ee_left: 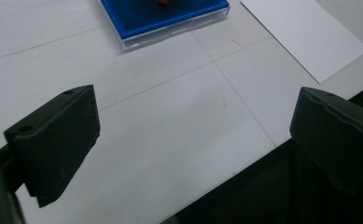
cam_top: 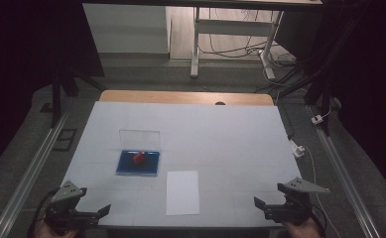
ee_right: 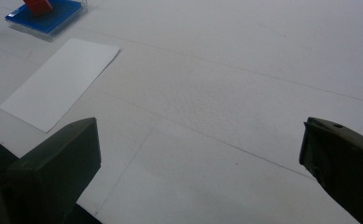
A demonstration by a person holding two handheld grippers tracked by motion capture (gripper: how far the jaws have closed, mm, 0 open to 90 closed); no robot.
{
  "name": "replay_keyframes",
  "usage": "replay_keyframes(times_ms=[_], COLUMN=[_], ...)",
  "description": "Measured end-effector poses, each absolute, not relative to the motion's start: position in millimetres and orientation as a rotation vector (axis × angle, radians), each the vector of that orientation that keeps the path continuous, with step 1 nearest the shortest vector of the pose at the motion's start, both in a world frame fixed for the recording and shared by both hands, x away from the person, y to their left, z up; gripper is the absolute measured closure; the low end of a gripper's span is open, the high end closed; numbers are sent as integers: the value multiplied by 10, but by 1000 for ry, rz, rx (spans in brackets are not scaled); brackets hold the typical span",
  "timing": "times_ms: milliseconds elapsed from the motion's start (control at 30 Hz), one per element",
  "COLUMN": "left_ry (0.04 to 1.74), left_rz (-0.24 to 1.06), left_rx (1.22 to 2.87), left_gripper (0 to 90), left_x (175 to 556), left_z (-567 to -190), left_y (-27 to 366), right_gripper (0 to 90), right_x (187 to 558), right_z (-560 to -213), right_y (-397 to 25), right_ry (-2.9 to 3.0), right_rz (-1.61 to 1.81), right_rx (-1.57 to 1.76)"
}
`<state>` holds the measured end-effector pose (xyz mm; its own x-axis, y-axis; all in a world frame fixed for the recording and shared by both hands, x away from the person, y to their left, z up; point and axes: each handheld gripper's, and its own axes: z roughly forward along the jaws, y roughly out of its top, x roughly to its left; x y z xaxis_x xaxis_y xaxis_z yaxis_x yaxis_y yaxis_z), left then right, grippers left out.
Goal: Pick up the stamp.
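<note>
Paper sheet (cam_top: 182, 192), the white rectangle lying flat on the bench (cam_top: 230, 139) in the lower middle of the high view, is the thing nearest both tools, and it will likely be the awkward one: light, thin and floppy, with no edge standing proud of the surface (a jaw coming straight down would probably just press it flat). My guess is that the best hold is at a corner or the short near edge, slid toward the bench's rim so one jaw can get under it. Just beyond it, left of centre in that view, sits a clear plastic case (cam_top: 138, 162) with a blue base and its lid (cam_top: 139, 139) standing open, a small red block (cam_top: 139, 157) resting inside; the case looks stiff, smooth and probably slippery, better pinched across its side walls, while the block seems rigid and easy to grip by opposite faces. Left tool (cam_top: 79, 210) at lower left and right tool (cam_top: 280, 206) at lower right both hang released, jaws spread wide, grasping nothing, well apart from everything.
</note>
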<state>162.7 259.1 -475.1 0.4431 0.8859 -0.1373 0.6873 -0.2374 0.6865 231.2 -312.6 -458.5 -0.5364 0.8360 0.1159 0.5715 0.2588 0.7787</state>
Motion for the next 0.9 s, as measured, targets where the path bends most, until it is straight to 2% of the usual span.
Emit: replay_keyframes(times_ms=[100, 500, 733, 900], left_ry=[1335, 1376, 1361, 1329], left_rz=[423, 439, 332, 303], left_rx=[1992, 2046, 2018, 2029], left_gripper=[10, 2, 23, 29], left_x=[1622, 1659, 1680, 1687], left_z=[-4750, -4772, -4777, -4777], left_y=[2618, 2562, 2632, 2626], right_gripper=[0, 0, 0, 0], right_x=[2312, 2313, 2321, 2319], right_z=[-4589, -4599, -4604, -4607], right_y=[-3109, -3075, -3057, -3044], right_ry=[2240, 2288, 2307, 2320], right_rz=[1120, 1105, 1094, 1080], right_rx=[1275, 1235, 1227, 1213])
